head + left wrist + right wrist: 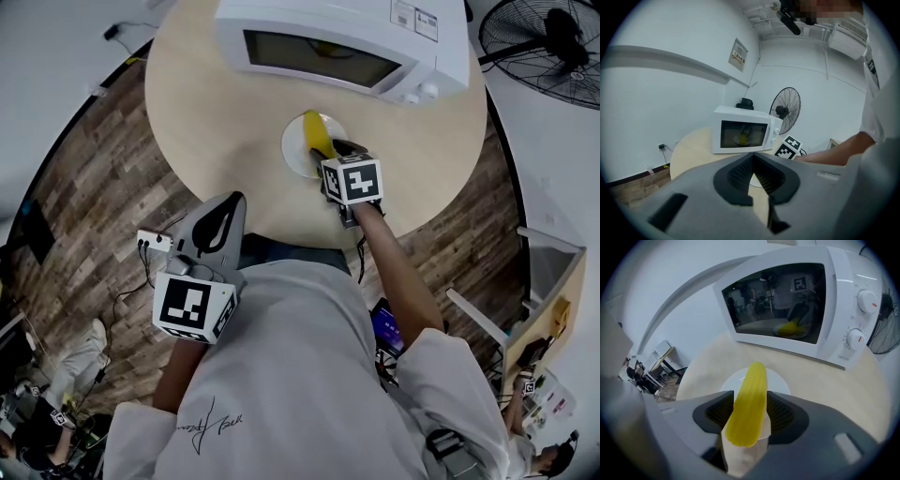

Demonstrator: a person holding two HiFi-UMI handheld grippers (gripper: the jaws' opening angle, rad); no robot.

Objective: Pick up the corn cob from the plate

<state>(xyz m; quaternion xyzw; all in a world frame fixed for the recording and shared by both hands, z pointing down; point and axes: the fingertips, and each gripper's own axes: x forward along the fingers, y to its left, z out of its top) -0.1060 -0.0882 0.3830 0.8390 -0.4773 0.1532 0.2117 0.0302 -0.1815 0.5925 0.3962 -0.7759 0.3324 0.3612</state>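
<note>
A yellow corn cob lies with its far end on a small white plate in front of the microwave. My right gripper is down at the plate's near right side. In the right gripper view the corn cob runs lengthwise between the two dark pads, which stand close at its sides without clearly pressing it; the plate shows just beyond. My left gripper hangs off the table's near edge, by the person's body, with its jaws together and empty.
A white microwave with its door closed stands at the back of the round wooden table; something yellow on a dish shows through its window. A floor fan stands at the far right. A power strip lies on the floor at the left.
</note>
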